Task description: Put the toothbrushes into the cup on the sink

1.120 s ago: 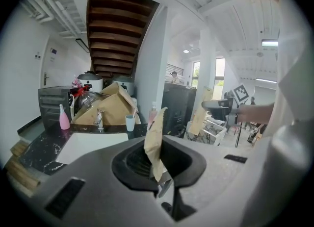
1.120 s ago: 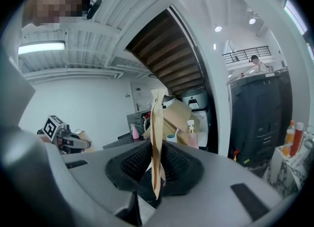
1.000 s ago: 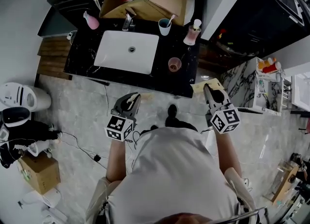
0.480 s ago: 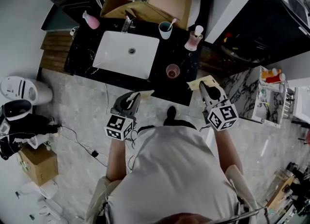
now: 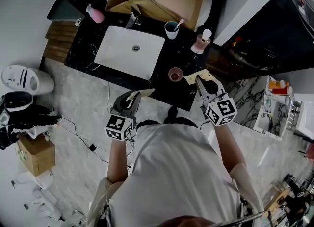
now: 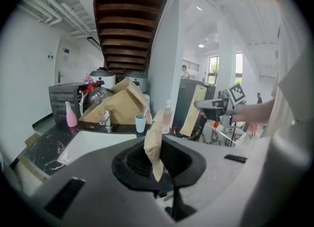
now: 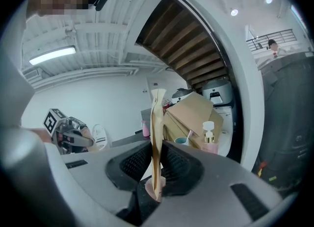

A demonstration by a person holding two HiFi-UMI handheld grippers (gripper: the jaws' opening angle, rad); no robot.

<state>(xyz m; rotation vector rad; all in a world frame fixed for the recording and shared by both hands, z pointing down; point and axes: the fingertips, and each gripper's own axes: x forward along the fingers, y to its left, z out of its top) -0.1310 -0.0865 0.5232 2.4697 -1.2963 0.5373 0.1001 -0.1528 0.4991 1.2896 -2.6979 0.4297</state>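
Right, both hands are loaded as the person stands at the black marble counter (image 5: 171,54) with its white rectangular sink basin (image 5: 128,50). The left gripper (image 5: 131,97) has its jaws drawn narrow, pinched on a crumpled tan paper wrapper (image 6: 153,142). The right gripper (image 5: 202,81) is clamped on a flat tan paper packet (image 7: 156,128), seen edge-on and standing upright between the pads. The target, a pale blue cup (image 5: 171,29), sits on the counter behind the basin, near the metal tap (image 5: 131,21), with one light-handled toothbrush (image 5: 179,23) leaning in it. Both grippers hang well short of it, at the counter's near edge. By my reading this is the carry-in. The next move calls for a reach across the basin to the blue cup, tip-down. It must not knock the pink pump bottle (image 5: 201,42) near the cup or the small brownish-pink cup (image 5: 175,74) just ahead of the right gripper. Whether a toothbrush really lies inside either paper piece, no view shows: no bristles or handle peek out. A pinkish round shape low between the right jaws is hard to identify. The person's torso fills the lower half of the head view and hides whatever is beneath.
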